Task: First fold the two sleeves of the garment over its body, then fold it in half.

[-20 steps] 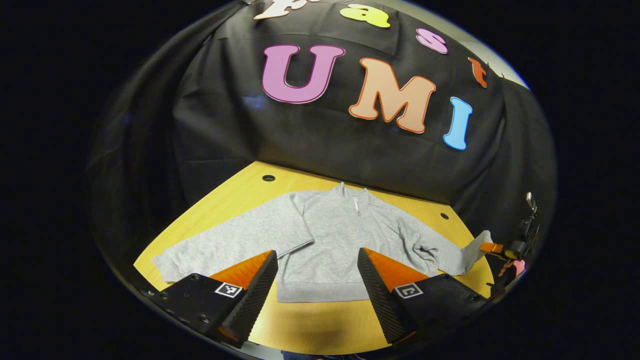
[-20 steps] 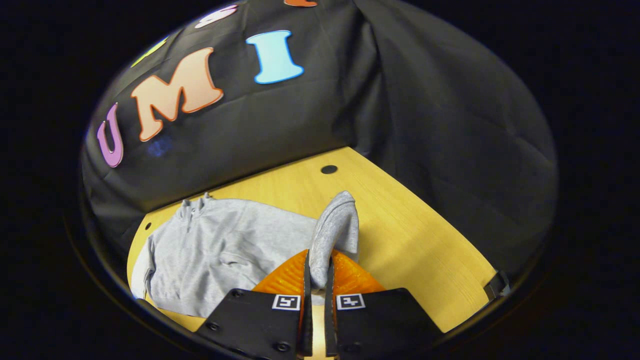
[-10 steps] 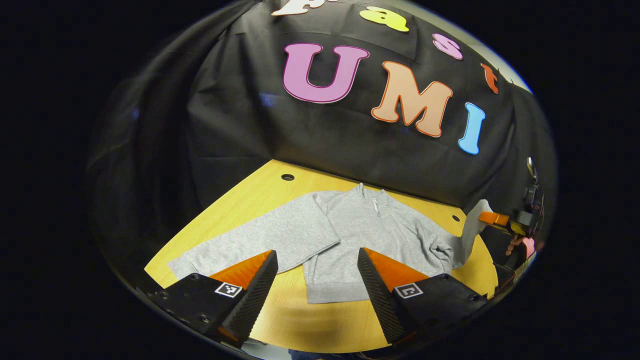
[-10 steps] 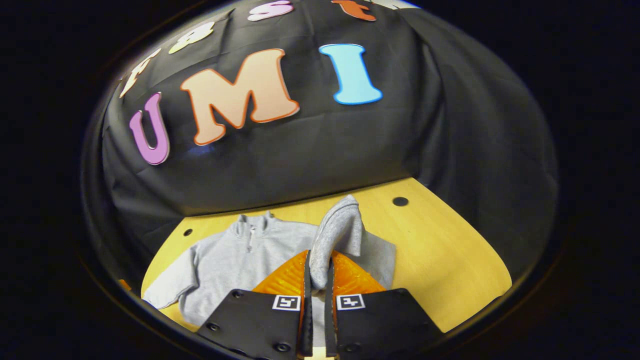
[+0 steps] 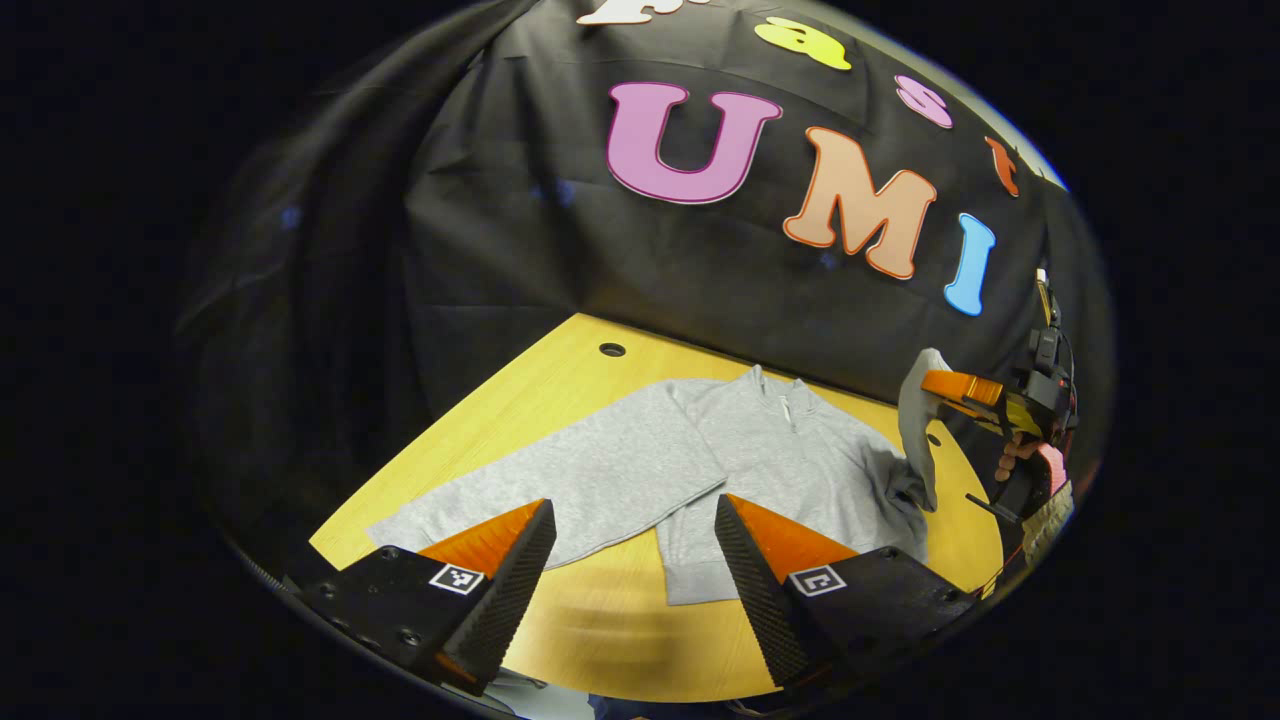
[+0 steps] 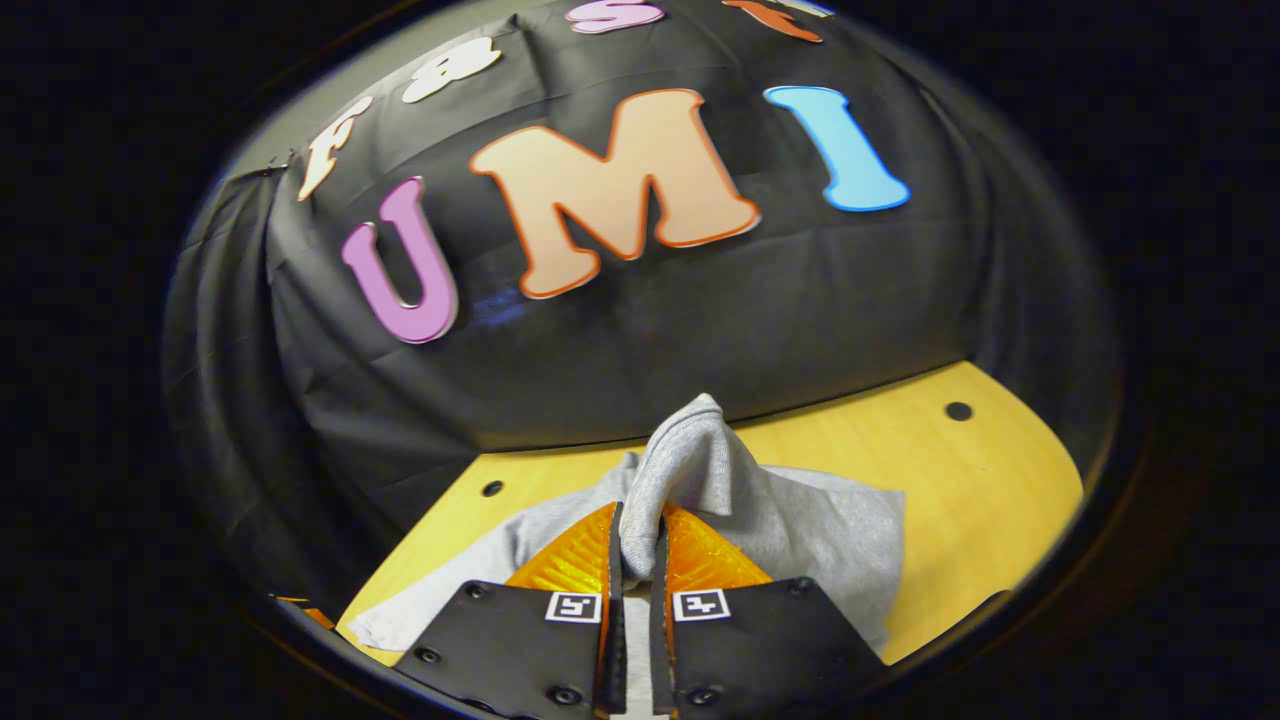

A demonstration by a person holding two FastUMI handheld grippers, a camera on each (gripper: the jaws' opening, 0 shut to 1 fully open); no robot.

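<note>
A grey zip-neck sweatshirt (image 5: 780,460) lies flat on the yellow table (image 5: 540,400), neck toward the wall. One sleeve (image 5: 560,490) stretches out flat toward the lower left. My left gripper (image 5: 635,520) hangs open above the table's front edge, nothing between its fingers, over the gap between that sleeve and the hem. At the far right of the left gripper view, my right gripper (image 5: 935,385) holds the other sleeve's cuff (image 5: 915,420) lifted off the table. In the right gripper view, the right gripper (image 6: 635,550) is shut on that cuff (image 6: 685,460), which bunches up above the garment body (image 6: 830,530).
The table (image 6: 1000,500) has small round holes near its back edge (image 5: 612,350) (image 6: 958,411) (image 6: 491,488). Black cloth walls close it in at the back and sides. A hand (image 5: 1020,460) grips the right gripper at the table's right end.
My right gripper has raised the cuff higher and swung it in over the garment body. My left gripper has drifted left, staying open.
</note>
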